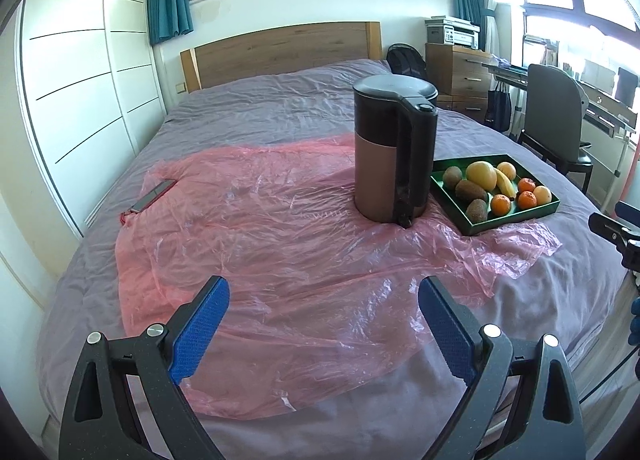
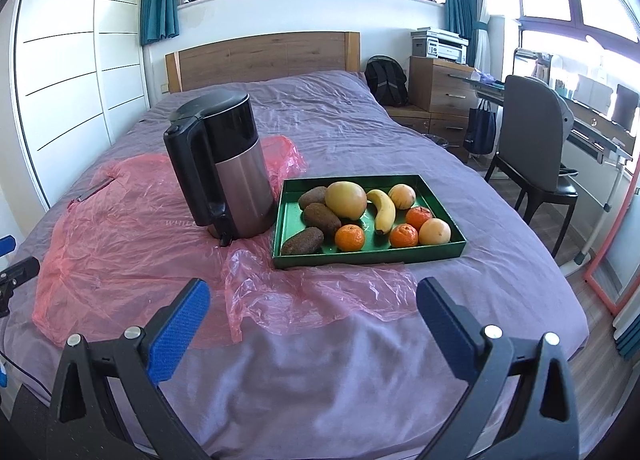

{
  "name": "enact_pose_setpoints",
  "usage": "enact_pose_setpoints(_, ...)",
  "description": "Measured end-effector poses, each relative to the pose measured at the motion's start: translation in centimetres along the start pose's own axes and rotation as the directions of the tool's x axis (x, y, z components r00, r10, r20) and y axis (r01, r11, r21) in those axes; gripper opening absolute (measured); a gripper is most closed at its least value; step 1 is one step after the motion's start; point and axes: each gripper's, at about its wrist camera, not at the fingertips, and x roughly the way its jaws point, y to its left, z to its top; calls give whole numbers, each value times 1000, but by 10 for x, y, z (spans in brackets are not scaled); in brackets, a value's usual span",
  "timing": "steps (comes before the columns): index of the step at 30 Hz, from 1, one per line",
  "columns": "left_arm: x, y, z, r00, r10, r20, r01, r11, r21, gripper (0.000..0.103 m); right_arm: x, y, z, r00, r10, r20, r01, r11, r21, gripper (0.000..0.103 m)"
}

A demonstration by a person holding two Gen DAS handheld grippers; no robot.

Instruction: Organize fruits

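A green tray (image 2: pixel 456 250) (image 1: pixel 516 218) lies on the bed and holds fruit: a banana (image 2: pixel 383 211) (image 1: pixel 506 183), a large yellow fruit (image 2: pixel 346 200) (image 1: pixel 481 175), three brown kiwis (image 2: pixel 320 218), three oranges (image 2: pixel 350 238) and two pale round fruits (image 2: pixel 434 232). My left gripper (image 1: pixel 324 292) is open and empty above the pink plastic sheet, well short of the tray. My right gripper (image 2: pixel 314 294) is open and empty, in front of the tray's near edge.
A black and metal kettle (image 2: pixel 228 168) (image 1: pixel 394 148) stands just left of the tray on a pink plastic sheet (image 1: pixel 260 236). A phone (image 1: pixel 154 194) lies at the sheet's left edge. A chair (image 2: pixel 536 148) and a desk stand right of the bed.
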Motion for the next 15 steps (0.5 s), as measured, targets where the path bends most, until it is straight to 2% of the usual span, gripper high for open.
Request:
enact_pose_setpoints(7,6,8,0,999,38,-24,-39,999,-11,99,8,-8,-2,1000,11,-10,-11,1000,14,103)
enact_pose_setpoints(15,11,5,-1,998,43,-38,-44,999,-17,99,6,-22,1,1000,-6,-6,6,1000,10,103)
